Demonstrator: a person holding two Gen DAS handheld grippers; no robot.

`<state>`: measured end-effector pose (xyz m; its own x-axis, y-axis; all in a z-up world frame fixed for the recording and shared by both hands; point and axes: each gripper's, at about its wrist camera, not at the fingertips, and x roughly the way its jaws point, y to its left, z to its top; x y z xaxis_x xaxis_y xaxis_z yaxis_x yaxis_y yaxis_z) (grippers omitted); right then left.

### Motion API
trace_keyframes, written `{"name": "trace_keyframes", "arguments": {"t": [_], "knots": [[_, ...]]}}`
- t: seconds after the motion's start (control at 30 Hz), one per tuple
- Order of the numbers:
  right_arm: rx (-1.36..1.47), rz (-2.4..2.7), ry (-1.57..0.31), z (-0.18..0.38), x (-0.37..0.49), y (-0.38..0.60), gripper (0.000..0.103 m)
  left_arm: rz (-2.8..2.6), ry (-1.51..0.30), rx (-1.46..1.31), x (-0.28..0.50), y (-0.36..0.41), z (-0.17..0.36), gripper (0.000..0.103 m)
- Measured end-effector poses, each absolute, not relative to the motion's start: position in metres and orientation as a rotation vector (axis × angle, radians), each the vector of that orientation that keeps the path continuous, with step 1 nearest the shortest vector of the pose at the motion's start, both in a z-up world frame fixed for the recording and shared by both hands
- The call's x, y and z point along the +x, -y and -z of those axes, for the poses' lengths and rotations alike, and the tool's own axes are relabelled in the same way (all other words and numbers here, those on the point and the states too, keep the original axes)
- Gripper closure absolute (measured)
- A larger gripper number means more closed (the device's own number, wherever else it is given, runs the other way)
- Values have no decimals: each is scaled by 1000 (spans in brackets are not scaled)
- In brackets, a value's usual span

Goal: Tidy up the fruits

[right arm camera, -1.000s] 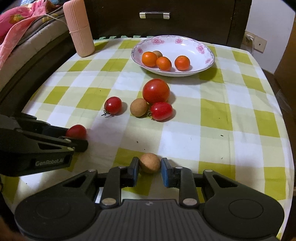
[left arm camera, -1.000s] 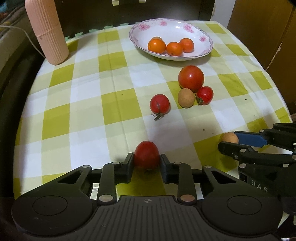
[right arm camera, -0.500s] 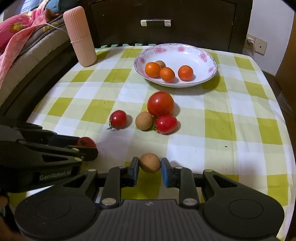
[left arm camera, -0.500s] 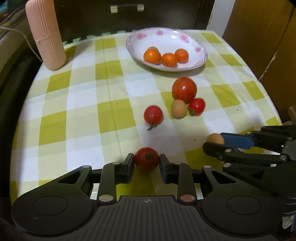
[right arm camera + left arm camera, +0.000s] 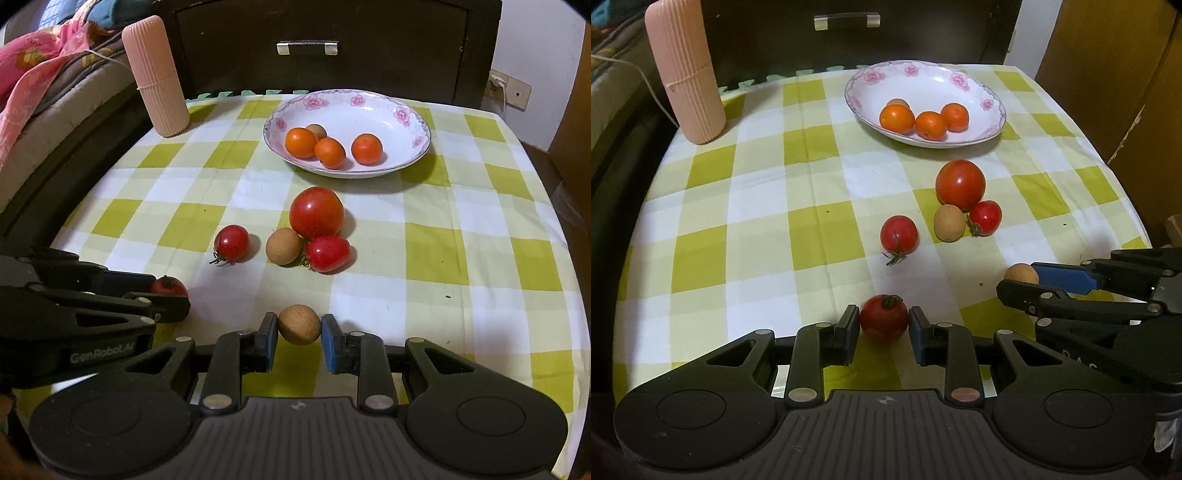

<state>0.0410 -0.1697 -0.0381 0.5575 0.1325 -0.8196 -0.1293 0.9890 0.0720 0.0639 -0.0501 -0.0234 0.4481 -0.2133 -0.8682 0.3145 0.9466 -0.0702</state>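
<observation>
checked tablecloth (image 5: 757, 206) before dark drawer cabinet (image 5: 332, 48).

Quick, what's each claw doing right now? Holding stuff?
Left gripper: closed on a small red tomato.
Right gripper: closed on a small brown round fruit.

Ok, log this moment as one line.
left claw: shut on small tomato | right claw: shut on longan | bowl: three oranges, one longan | cloth: three tomatoes, one longan loose
</observation>
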Motion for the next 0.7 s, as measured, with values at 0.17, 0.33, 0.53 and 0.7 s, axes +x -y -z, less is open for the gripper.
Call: {"name": "trace_keyframes", "arguments": {"t": [0.17, 0.33, 0.53, 0.7], "knots": [[-12, -157, -983, 44, 40, 167, 78, 335, -1071, 141, 61, 55, 29, 66], [-21, -158, -1005, 51, 40, 166, 78, 327, -1087, 165, 63, 57, 38, 65], [-18, -158, -1010, 53, 40, 168, 78, 335, -1077, 171, 62, 56, 40, 51], [-15, -165, -1011, 54, 40, 170, 78, 338, -1070, 174, 63, 59, 40, 44]]}}
